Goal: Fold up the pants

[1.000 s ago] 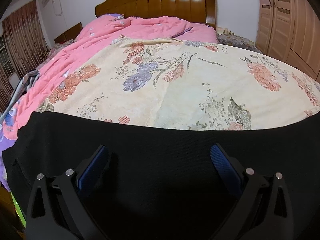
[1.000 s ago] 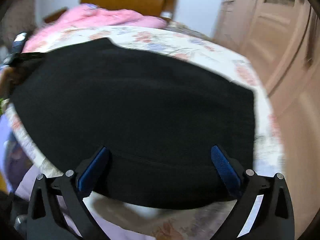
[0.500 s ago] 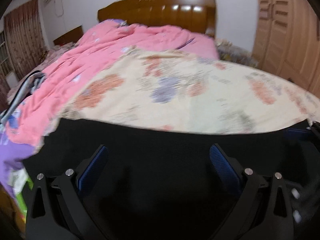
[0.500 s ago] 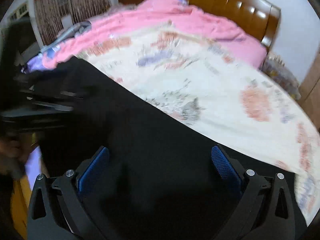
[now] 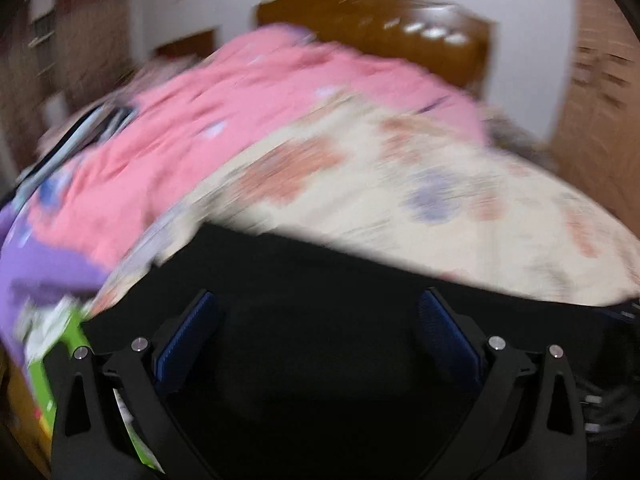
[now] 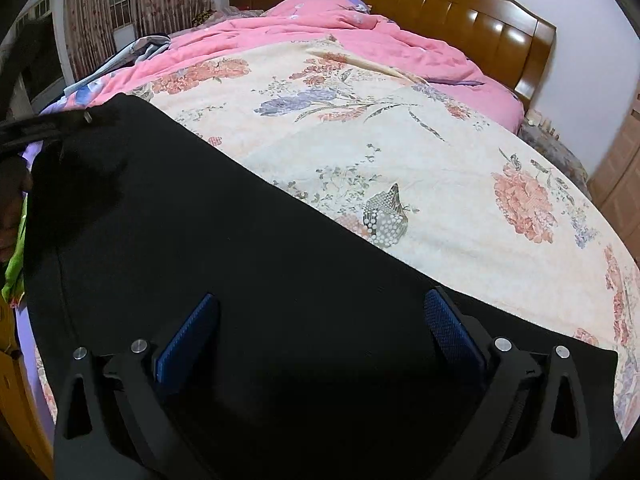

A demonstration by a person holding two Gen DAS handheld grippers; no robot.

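Note:
Black pants (image 6: 248, 240) lie flat along the near edge of a bed covered by a cream floral blanket (image 6: 400, 152). The right gripper (image 6: 320, 328) hovers over the pants, open, blue pads wide apart with nothing between them. In the blurred left wrist view the same black pants (image 5: 320, 288) fill the lower half, and the left gripper (image 5: 318, 330) is open above them. The other gripper shows as a dark shape at the pants' far left end (image 6: 36, 132) in the right wrist view; whether it touches the cloth there I cannot tell.
A pink quilt (image 6: 288, 28) is bunched toward the wooden headboard (image 6: 460, 12). Wooden wardrobe doors (image 5: 600, 112) stand on the right, curtains and a window (image 6: 116, 4) at the far left. Purple sheet and a green item (image 5: 48, 344) hang at the bed's left edge.
Both cameras have swung: the left view turned leftward and is now motion-blurred, the right view steadied with the pants running diagonally. Both grippers stay open.

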